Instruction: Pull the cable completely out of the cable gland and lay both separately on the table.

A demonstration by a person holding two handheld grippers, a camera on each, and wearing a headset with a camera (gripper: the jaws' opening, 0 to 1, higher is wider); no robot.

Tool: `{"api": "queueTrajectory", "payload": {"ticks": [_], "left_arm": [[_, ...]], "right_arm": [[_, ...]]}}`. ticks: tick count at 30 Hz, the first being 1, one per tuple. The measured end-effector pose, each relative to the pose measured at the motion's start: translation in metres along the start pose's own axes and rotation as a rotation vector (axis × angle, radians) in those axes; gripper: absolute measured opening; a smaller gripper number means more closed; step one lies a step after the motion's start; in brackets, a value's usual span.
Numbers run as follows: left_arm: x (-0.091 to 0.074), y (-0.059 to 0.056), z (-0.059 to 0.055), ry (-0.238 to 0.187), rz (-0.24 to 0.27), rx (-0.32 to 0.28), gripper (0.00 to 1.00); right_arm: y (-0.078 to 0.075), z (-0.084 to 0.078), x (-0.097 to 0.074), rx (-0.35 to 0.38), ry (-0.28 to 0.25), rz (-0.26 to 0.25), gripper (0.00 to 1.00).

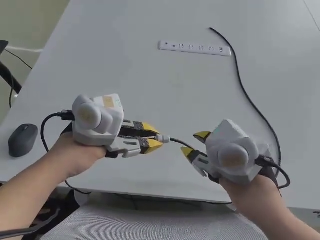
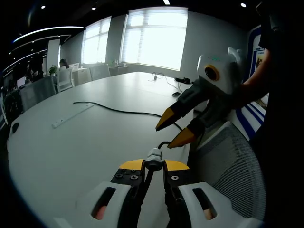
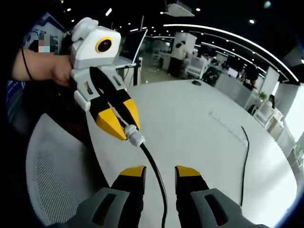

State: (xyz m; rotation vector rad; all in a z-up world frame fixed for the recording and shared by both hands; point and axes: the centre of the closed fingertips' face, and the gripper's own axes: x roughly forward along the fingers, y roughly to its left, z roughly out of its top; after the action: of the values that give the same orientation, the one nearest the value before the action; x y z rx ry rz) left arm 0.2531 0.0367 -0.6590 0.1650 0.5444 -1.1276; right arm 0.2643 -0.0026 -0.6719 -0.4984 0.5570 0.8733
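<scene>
A small white cable gland [image 1: 163, 139] sits between the yellow-tipped jaws of my left gripper [image 1: 157, 137], which is shut on it above the table's near edge. A thin black cable [image 1: 181, 144] runs from the gland toward my right gripper [image 1: 194, 144]. In the left gripper view the gland [image 2: 153, 157] is pinched at the tips of the left gripper [image 2: 153, 165], with the right gripper [image 2: 172, 132] just beyond. In the right gripper view the cable [image 3: 152, 161] passes between the jaws of the right gripper [image 3: 160, 172], which stand open, apart from it. The left gripper [image 3: 126, 127] holds the gland [image 3: 135, 138] there.
On the white table [image 1: 150, 75] lie a white power strip [image 1: 195, 48] at the back, a long black cord [image 1: 250, 97] on the right, and a dark mouse [image 1: 22, 139] at the left edge. A mesh chair seat [image 1: 165, 225] is below the near edge.
</scene>
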Motion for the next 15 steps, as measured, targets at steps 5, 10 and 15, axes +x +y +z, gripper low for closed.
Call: {"api": "queueTrajectory", "payload": {"ticks": [5,10,15], "left_arm": [[0.0,0.001,0.001,-0.003,0.002,0.003,0.15],[0.001,0.001,0.001,-0.002,0.0,0.003,0.15],[0.002,0.002,0.001,-0.001,-0.003,0.003,0.15]], "right_arm": [[0.008,0.007,0.007,-0.122,0.008,0.042,0.16],[0.012,0.014,0.011,-0.199,-0.001,0.064,0.14],[0.019,0.016,0.015,-0.246,0.001,0.087,0.1]]}}
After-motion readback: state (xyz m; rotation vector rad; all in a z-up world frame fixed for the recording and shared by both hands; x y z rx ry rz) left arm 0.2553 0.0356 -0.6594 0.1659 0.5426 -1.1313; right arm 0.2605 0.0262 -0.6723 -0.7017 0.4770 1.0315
